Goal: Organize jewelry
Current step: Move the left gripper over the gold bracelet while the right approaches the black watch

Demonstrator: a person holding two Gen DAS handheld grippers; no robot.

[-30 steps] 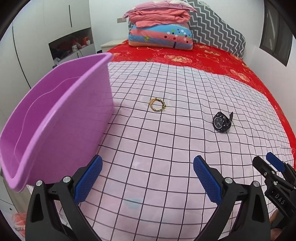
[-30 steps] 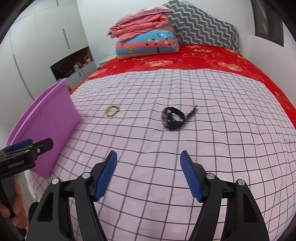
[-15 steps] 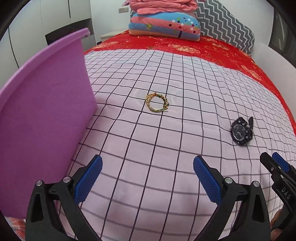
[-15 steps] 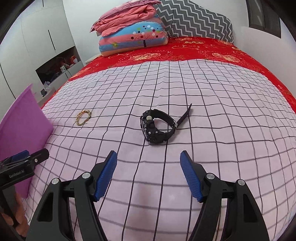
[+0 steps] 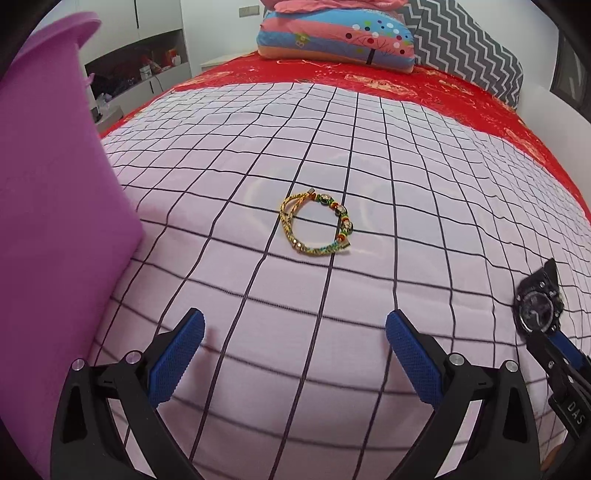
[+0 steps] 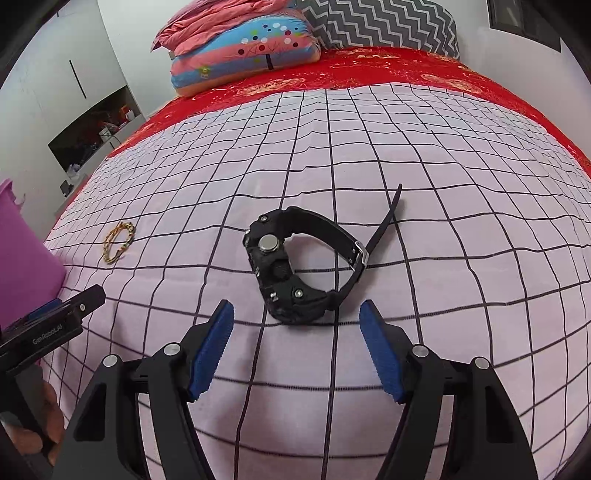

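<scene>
A gold braided bracelet (image 5: 316, 225) with coloured beads lies on the pink checked sheet (image 5: 332, 140), straight ahead of my open, empty left gripper (image 5: 293, 334). It also shows small at the left of the right wrist view (image 6: 119, 242). A black wristwatch (image 6: 303, 266) lies on its side just beyond my open, empty right gripper (image 6: 295, 325), almost between the blue pads (image 6: 210, 347). The watch also shows at the right edge of the left wrist view (image 5: 539, 302). A purple plastic bin (image 5: 51, 221) stands close on the left.
Folded quilts and a colourful pillow (image 5: 332, 33) with a grey zigzag pillow (image 5: 469, 48) lie at the head of the bed on the red cover (image 5: 424, 85). White cupboards with an open shelf (image 5: 136, 66) stand at the left. The other gripper shows at each view's edge.
Both grippers have moved forward and lower over the bed. The bracelet and the watch now look larger and nearer. The bin has slid further left in view.
</scene>
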